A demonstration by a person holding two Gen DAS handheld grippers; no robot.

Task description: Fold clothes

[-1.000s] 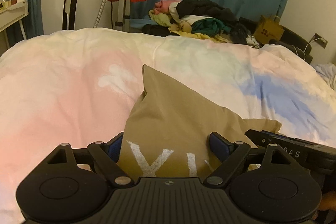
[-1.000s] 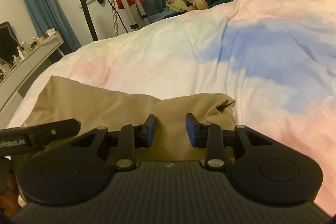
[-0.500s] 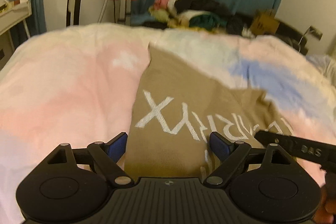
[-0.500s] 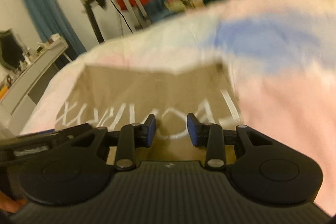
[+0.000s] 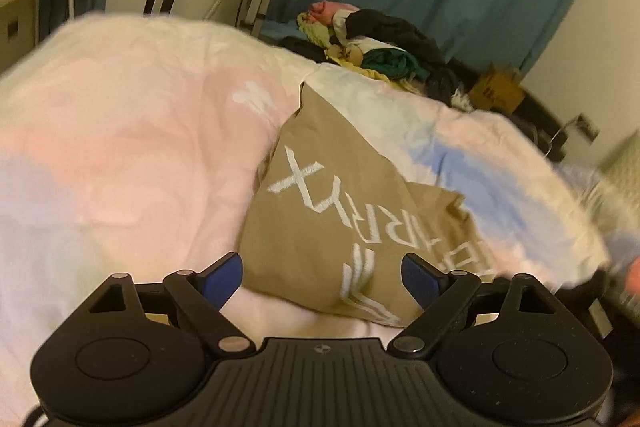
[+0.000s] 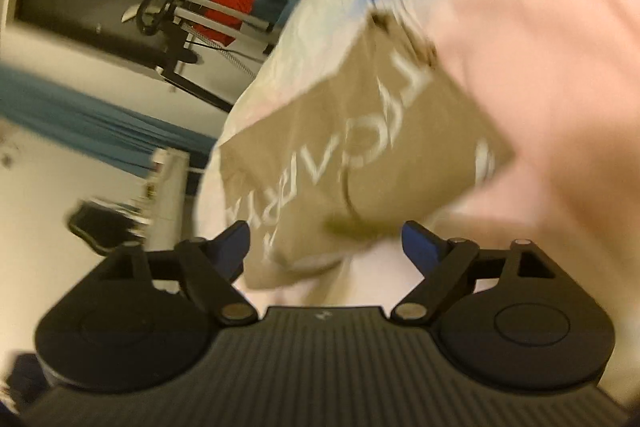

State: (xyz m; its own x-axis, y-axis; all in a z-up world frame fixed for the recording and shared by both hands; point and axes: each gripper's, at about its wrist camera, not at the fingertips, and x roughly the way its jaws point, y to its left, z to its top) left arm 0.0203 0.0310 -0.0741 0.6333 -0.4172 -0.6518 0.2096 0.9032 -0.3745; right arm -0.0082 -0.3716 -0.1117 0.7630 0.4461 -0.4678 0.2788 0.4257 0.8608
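Tan cotton garment with white block lettering (image 5: 352, 215) lies folded into a rough rectangle on the pastel pink-and-blue duvet (image 5: 120, 155). In the left wrist view it sits just ahead of and between the fingers of the left gripper (image 5: 322, 277), its near edge between the blue pads (image 5: 222, 277), not touching either. Jaws spread wide, nothing held.

Right gripper (image 6: 326, 247): view rolled sideways and smeared by blur. Fingers also spread wide and empty. The garment's near corner falls between the fingers, slightly toward the left pad (image 6: 236, 243).

Handling, judged: light, limp, thin knit; no stiffness, so an edge lifted at one point will droop and drag the layers apart. Not fragile, not slippery against the duvet. Best hold looks like the near folded edge, one gripper at each corner, pinching all layers together.

Loose heap of mixed clothes (image 5: 372, 43) lies well beyond the fingertips, at the far end of the bed.
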